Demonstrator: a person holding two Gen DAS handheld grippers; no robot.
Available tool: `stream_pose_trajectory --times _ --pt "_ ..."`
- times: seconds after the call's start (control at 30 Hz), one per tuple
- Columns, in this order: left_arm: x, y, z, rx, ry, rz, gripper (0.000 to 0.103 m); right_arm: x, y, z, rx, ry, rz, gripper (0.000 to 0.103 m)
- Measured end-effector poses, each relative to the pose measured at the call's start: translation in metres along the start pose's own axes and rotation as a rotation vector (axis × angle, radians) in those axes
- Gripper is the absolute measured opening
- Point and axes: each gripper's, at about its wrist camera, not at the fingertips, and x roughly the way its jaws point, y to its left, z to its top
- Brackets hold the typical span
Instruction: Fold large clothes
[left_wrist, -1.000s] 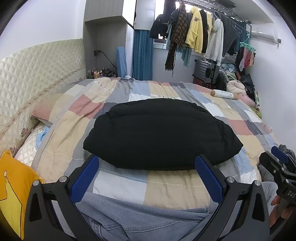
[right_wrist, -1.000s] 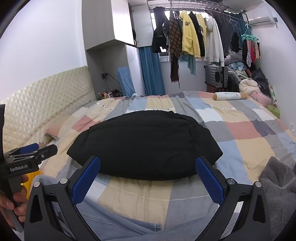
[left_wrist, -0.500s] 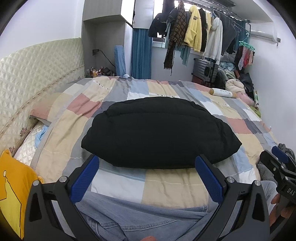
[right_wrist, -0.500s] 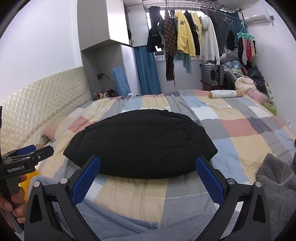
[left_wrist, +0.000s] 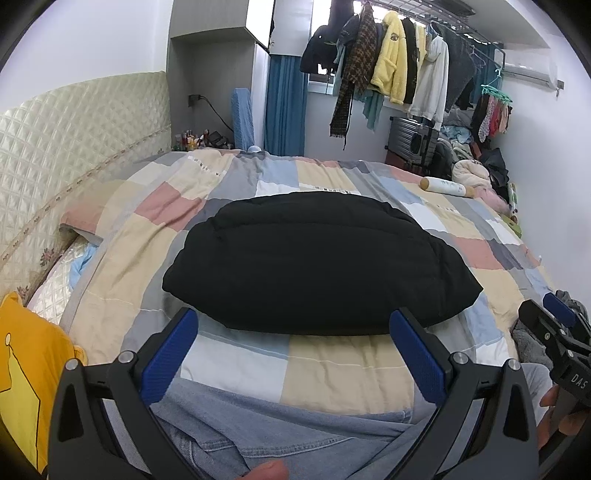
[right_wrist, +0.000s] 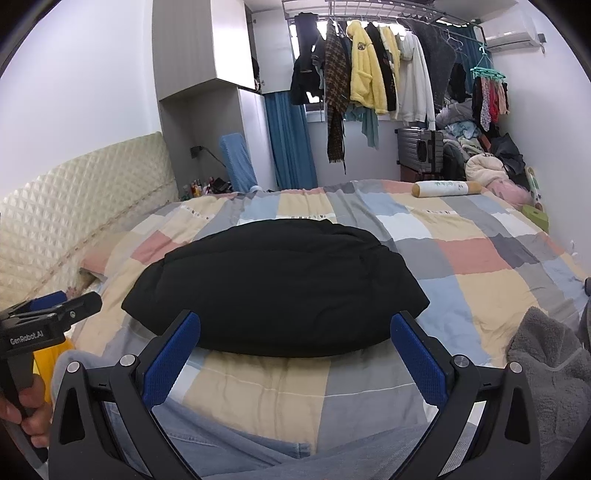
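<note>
The left gripper (left_wrist: 293, 345) is held low over the near edge of the bed, its blue-padded fingers (left_wrist: 168, 354) spread wide with nothing between them, and the right gripper (right_wrist: 295, 347) is posed the same way, jaws wide apart and empty, blue pads (right_wrist: 417, 356) framing the view. Ahead of both, well apart from the fingertips, a black padded garment (left_wrist: 314, 264) lies folded into a thick, rounded bundle on the patchwork quilt (left_wrist: 343, 365), roughly in the middle of the bed; its near edge bulges over a white and a beige square of the cover. Below the grippers, the person's legs in blue jeans (left_wrist: 280, 432) rest against the quilt's near edge. In the left wrist view the right gripper shows at the right border, gripped by a hand (left_wrist: 554, 424); in the right wrist view the left one shows at the left border with a hand (right_wrist: 22, 410) around its handle. A grey fleece item (right_wrist: 546, 373) lies crumpled at the right edge of the bed, and a yellow cushion (left_wrist: 22, 373) sits at the left beside the quilted headboard (left_wrist: 74, 133). A white cylindrical bolster (right_wrist: 447, 189) lies at the far side of the quilt, and coats hang on a ceiling rack (right_wrist: 376, 77) by the window.
</note>
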Motion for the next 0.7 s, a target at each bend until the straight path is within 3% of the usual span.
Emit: stream_pose_trajectory --times 0.7 --pt "-0.0029 -0.0056 -0.0017 0.006 0.006 -0.011 0.103 -0.0012 -0.0028 -0.0009 0.004 -0.006 -0.001 0.103"
